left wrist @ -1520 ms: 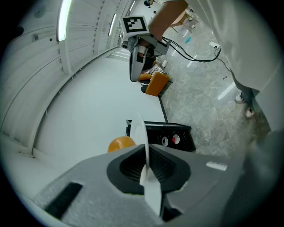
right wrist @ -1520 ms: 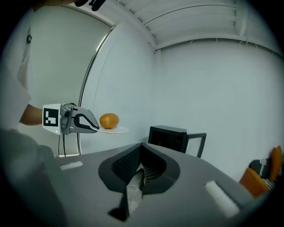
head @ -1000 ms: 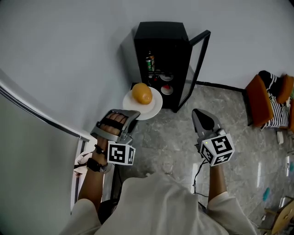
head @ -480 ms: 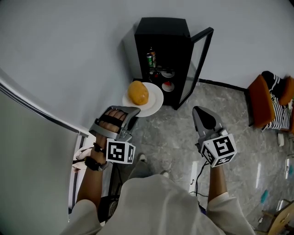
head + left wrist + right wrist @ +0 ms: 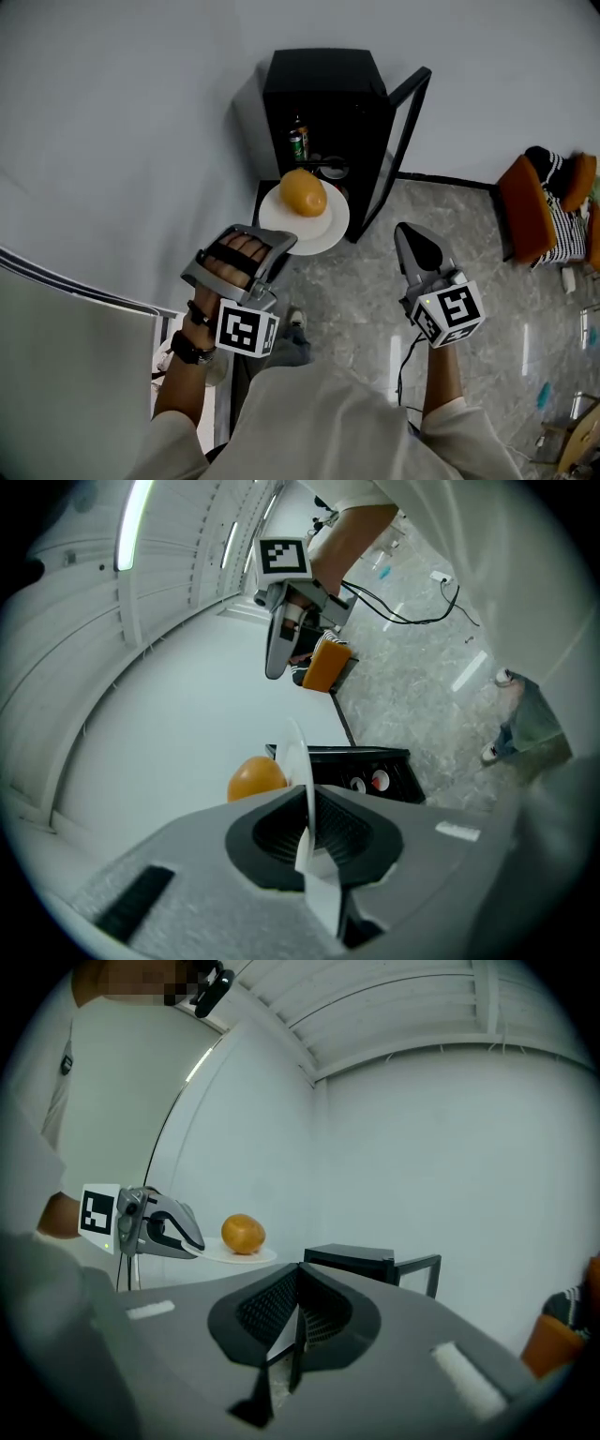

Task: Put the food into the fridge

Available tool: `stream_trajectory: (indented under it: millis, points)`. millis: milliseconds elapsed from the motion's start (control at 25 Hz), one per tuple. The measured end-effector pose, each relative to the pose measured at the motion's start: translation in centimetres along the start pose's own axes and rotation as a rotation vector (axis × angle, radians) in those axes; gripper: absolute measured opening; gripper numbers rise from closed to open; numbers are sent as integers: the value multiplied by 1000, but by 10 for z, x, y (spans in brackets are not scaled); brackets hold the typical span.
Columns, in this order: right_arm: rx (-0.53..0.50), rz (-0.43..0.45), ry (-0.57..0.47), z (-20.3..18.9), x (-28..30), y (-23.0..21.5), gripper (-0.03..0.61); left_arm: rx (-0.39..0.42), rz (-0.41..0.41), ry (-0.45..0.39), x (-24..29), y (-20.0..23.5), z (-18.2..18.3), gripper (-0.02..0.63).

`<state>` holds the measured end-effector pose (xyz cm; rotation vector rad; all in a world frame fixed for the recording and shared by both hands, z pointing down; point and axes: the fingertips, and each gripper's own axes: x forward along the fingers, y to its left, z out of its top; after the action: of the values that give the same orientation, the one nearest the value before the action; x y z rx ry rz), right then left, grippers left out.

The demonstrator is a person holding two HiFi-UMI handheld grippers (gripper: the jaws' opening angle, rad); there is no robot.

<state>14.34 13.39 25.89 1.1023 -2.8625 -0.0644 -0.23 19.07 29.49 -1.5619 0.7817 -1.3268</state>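
A white plate [image 5: 323, 230] carries an orange round fruit [image 5: 303, 191]. My left gripper [image 5: 279, 244] is shut on the plate's near rim and holds it level in front of the black fridge [image 5: 319, 89], whose glass door [image 5: 401, 141] stands open to the right. In the left gripper view the plate [image 5: 298, 761] shows edge-on between the jaws of that gripper [image 5: 306, 803], with the fruit [image 5: 255, 778] beyond. My right gripper [image 5: 410, 239] hangs shut and empty to the right of the plate. From the right gripper [image 5: 298, 1326] view, the fruit [image 5: 243, 1234] lies left of the fridge [image 5: 361, 1260].
Cans [image 5: 297, 142] and a small dish [image 5: 333, 170] stand on the fridge shelves. An orange chair with striped cloth [image 5: 534, 202] is at the right wall. A cable [image 5: 403, 352] trails on the marble floor. The person's shoe [image 5: 295, 323] is below the plate.
Both grippers have moved forward toward the fridge, and the plate with the fruit now overlaps the lower part of the fridge opening. Both sets of jaws stay as they were.
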Motion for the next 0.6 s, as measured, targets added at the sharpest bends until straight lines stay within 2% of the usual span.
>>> stream_trajectory:
  millis: [120, 280, 600]
  points:
    - [16, -24, 9, 3, 33, -12, 6, 28, 3, -50, 22, 18, -19, 21]
    - [20, -44, 15, 8, 78, -22, 6, 24, -10, -85, 56, 30, -54, 21]
    - [12, -67, 34, 10, 129, -32, 6, 16, -23, -90, 100, 36, -99, 21]
